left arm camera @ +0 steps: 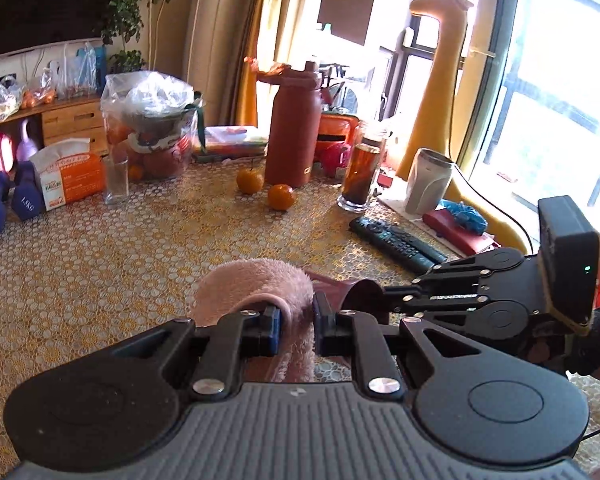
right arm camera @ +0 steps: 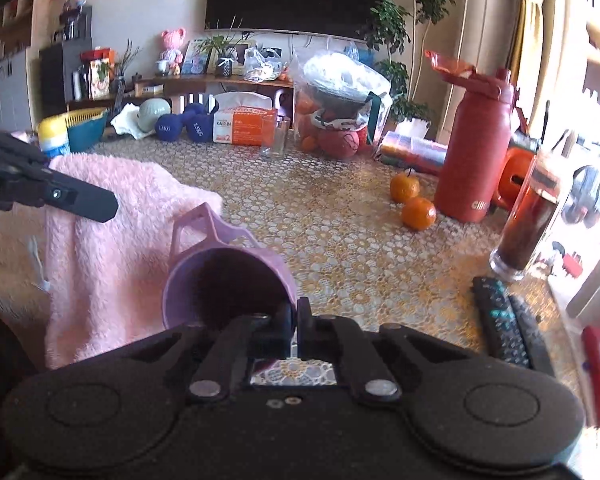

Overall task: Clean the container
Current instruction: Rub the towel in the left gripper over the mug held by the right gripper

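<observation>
Sideways purple cup (right arm camera: 228,276), handled, dark inside

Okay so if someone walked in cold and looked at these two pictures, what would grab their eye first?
Probably the fluffy pink towel, pinched by the left gripper, right beside the purple cup that the right gripper clamps by its rim, tipped with its mouth toward the camera. Behind them, on the honeycomb-patterned table, stands a tall red water bottle with two oranges in front of it.
</observation>
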`<state>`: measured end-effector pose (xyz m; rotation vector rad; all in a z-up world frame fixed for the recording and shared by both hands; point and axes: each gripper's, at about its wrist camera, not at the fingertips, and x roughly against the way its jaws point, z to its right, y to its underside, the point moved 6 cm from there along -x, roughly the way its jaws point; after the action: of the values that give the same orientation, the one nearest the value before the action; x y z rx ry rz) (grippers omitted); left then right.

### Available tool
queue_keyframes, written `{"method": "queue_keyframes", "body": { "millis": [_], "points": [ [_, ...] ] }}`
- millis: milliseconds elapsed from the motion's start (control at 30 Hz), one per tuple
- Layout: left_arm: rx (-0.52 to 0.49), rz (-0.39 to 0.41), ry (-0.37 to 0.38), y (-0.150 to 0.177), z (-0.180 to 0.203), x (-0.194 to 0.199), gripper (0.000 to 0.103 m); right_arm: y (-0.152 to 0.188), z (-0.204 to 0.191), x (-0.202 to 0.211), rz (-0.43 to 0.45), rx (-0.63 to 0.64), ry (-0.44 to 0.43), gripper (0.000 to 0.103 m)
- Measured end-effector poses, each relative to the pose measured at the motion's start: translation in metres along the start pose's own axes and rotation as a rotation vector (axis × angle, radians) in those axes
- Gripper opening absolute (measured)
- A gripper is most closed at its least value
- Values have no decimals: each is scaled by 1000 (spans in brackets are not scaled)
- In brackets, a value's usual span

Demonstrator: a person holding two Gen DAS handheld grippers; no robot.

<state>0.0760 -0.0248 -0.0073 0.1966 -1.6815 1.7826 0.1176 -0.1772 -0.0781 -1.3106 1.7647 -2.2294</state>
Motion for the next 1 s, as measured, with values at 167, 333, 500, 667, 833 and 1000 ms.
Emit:
{"method": "queue_keyframes", "body": {
  "millis": [167, 333, 500, 667, 833, 1000],
  "points": [
    [-78, 17, 61, -16, 32, -3, 16, 0, -1, 1, -2, -29, -24, 2],
    [-105, -29, 27, -9, 32, -39, 16, 1, 4, -1, -6, -48, -36, 2],
    [-18, -37, -2, -4, 3, -60, 13, 0, 12, -4, -5, -79, -44, 3],
    [39, -28, 27, -11, -11, -64, 13, 0, 21, -6, -10, -122, -58, 3],
    [98, -35, -23, -10, -34, -67, 13, 1, 27, -9, -15, -139, -54, 3],
    [51, -83, -168, 1, -73, -78, 13, 2, 32, -11, -24, -156, -50, 4]
  ]
}}
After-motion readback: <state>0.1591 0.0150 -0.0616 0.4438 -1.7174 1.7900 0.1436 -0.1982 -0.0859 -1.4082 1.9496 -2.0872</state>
